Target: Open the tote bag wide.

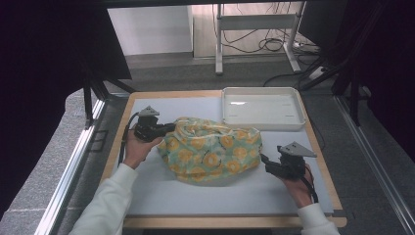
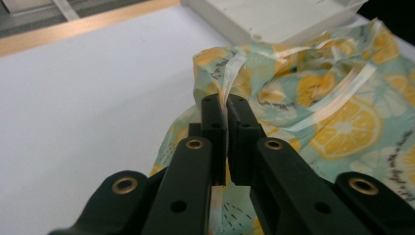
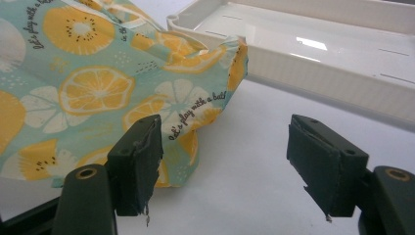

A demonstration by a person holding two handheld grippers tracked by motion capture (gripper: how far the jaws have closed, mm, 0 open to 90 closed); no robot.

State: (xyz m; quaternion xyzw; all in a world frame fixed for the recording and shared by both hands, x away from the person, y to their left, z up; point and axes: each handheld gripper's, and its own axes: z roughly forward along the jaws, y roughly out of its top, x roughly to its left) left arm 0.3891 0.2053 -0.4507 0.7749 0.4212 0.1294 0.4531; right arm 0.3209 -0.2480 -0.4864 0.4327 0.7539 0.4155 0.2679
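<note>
- Your table (image 1: 147, 196) carries a pale grey mat, and everything you are working with sits on that mat.
- The lemon-print bag (image 1: 211, 149) lies crumpled at the middle of the mat, between your two hands; its teal plastic is covered in orange and yellow citrus slices.
- The white tray (image 1: 263, 108) stands at the far right of the mat, just behind the bag and, as far as the high view lets you judge, touching or nearly touching its far edge.
- Your left tongs (image 1: 169, 128) are clamped shut on the bag's left edge; the left gripper view shows a thin fold of the plastic pinched between the two black pads (image 2: 214, 122).
- Your right tongs (image 1: 264, 159) stand wide open at the bag's right end, holding nothing. In the right gripper view, the left pad (image 3: 137, 161) sits just in front of the bag's corner, and the right pad is over bare mat.
</note>
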